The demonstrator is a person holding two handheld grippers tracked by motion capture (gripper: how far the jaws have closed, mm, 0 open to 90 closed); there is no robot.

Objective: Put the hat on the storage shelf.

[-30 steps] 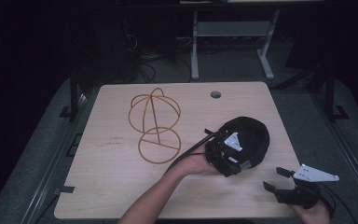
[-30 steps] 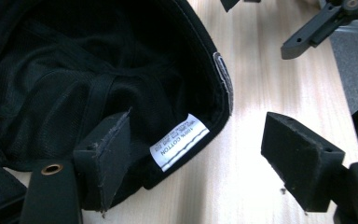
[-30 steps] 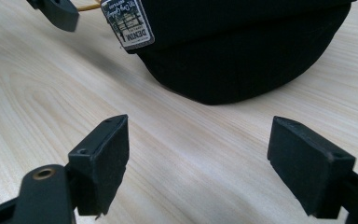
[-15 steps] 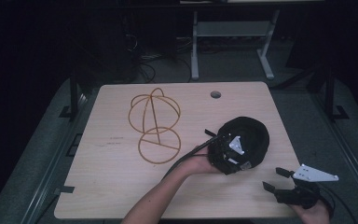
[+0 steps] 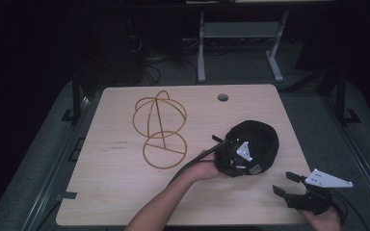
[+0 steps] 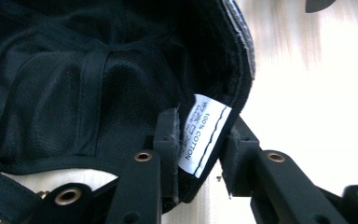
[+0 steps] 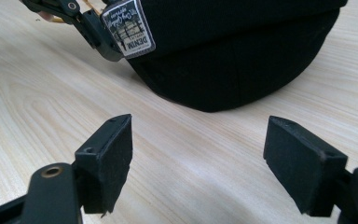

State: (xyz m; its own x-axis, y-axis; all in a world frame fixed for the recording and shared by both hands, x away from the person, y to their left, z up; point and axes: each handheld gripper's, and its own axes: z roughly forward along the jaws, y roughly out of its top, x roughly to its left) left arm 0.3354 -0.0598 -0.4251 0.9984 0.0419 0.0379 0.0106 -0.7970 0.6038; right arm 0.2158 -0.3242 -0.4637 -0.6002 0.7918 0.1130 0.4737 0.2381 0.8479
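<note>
A black cap (image 5: pixel 257 137) lies on the wooden table (image 5: pixel 111 192) at the right. My left gripper (image 5: pixel 230 156) sits at the cap's near-left rim, held by a hand that reaches in from the bottom. In the left gripper view its jaws (image 6: pixel 200 140) have just been closing, and the pads now pinch the cap's hem (image 6: pixel 74 70) and its white cotton label (image 6: pixel 205 135). My right gripper (image 5: pixel 283 184) rests near the front right edge, open and empty. Its view (image 7: pixel 198 144) looks at the cap's crown (image 7: pixel 242 56) and a denim patch (image 7: pixel 128 28).
A wire hat frame (image 5: pixel 160 127) of yellow-brown hoops stands at the table's middle left. A round cable hole (image 5: pixel 222 97) lies near the far edge. Bare wood spreads across the left and front of the table. Grey desk legs (image 5: pixel 201 53) stand on the floor beyond.
The left gripper's jaws have drawn together on the cap's rim, and the left hand has shifted slightly at the cap. The right gripper has stayed put.
</note>
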